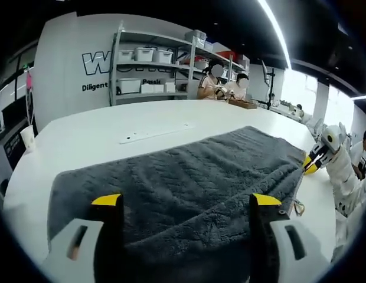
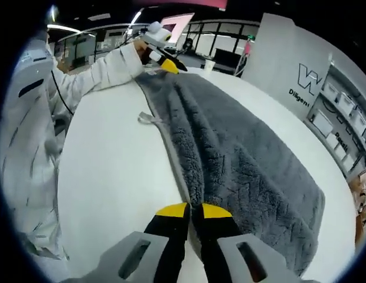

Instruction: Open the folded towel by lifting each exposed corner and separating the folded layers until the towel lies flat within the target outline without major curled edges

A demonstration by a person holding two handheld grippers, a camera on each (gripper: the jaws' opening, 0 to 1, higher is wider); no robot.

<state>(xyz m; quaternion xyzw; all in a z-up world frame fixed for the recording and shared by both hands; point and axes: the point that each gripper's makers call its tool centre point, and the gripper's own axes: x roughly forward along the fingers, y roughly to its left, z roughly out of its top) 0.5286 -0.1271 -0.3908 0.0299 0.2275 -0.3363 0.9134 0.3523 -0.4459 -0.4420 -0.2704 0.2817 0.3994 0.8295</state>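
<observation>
Towel [image 1: 189,177], grey & fluffy, lies spread across white table [image 1: 94,135]. Right gripper [image 2: 193,207] pinches towel's near edge, jaws nearly closed on it. Left gripper [image 1: 186,200] jaws wide apart over towel's other end.

Grey plush towel [image 1: 189,188] — spread long, rumpled — on white table [image 1: 100,141].

Probably a lab or workshop: storage shelving [image 1: 153,65] with bins, lettered wall [image 1: 77,65], large white table [image 1: 112,135].
</observation>
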